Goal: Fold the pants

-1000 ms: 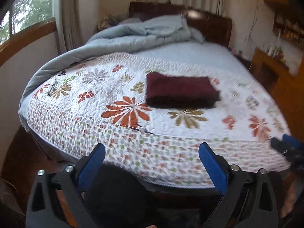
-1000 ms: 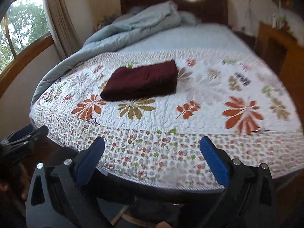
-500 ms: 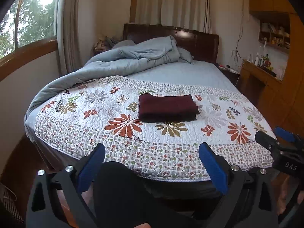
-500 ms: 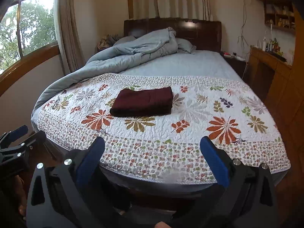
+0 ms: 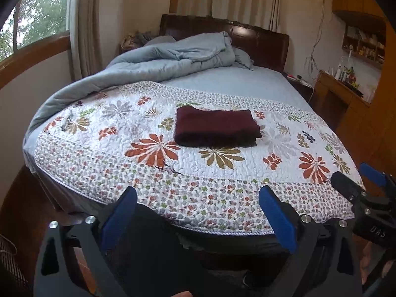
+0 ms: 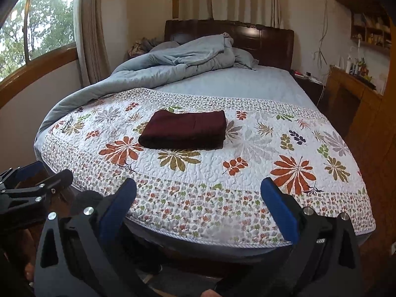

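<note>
The dark maroon folded pants (image 5: 215, 127) lie as a neat flat rectangle on the white floral quilted bedspread (image 5: 222, 170), roughly midway between the bed's left and right edges and set back from its foot edge. Their long axis runs across the bed, parallel to that foot edge. Both tools hang off the bed beyond the foot edge, well apart from the pants, which lie ahead of each. The left tool (image 5: 198, 212) stands wide, blue pads spread, gripping nothing; the right tool (image 6: 199, 209) is equally wide and empty. From the left wrist view the pants sit nearly dead ahead; from the right they lie ahead and leftward, so the left tool seems slightly nearer. The fold looks finished.
</note>
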Available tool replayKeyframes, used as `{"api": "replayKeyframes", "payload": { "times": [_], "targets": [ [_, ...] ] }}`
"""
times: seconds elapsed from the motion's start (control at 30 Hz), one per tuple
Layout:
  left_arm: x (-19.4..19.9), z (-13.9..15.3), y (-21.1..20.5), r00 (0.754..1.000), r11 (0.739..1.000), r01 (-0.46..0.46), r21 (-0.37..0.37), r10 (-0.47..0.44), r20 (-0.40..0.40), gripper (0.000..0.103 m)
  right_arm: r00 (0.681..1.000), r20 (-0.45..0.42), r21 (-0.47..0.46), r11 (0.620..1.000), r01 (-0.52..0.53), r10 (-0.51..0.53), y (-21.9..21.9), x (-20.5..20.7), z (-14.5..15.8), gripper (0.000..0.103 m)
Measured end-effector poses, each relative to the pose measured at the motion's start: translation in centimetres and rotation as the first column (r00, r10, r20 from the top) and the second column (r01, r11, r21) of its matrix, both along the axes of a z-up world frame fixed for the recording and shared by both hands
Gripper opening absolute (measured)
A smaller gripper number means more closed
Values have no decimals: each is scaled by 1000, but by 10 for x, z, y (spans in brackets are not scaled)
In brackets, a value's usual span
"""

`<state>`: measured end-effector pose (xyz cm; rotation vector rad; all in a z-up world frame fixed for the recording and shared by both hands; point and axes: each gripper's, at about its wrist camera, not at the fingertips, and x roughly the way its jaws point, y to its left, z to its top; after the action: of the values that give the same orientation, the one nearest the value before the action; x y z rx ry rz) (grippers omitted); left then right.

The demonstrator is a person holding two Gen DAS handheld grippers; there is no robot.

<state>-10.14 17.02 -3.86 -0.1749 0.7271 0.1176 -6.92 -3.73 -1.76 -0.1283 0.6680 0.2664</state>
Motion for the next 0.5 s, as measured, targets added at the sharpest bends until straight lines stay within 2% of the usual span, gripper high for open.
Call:
{"api": "replayKeyframes", "payload": {
  "times": [0.23,0.43,0.5],
  "targets": [
    [5,1,7,1000,1000,-13,-15,14,12,99,1000,-9,-6,1000,-4,4,5,9,-6,100],
    [6,5,11,998,998,-54,13,54,14,99,1000,3,-19,1000,-13,13,10,5,-7,100],
    [4,8,10,997,996,-75,45,74,26,99,1000,-2,-23,1000,-20,19,11,4,-9,100]
  ]
}}
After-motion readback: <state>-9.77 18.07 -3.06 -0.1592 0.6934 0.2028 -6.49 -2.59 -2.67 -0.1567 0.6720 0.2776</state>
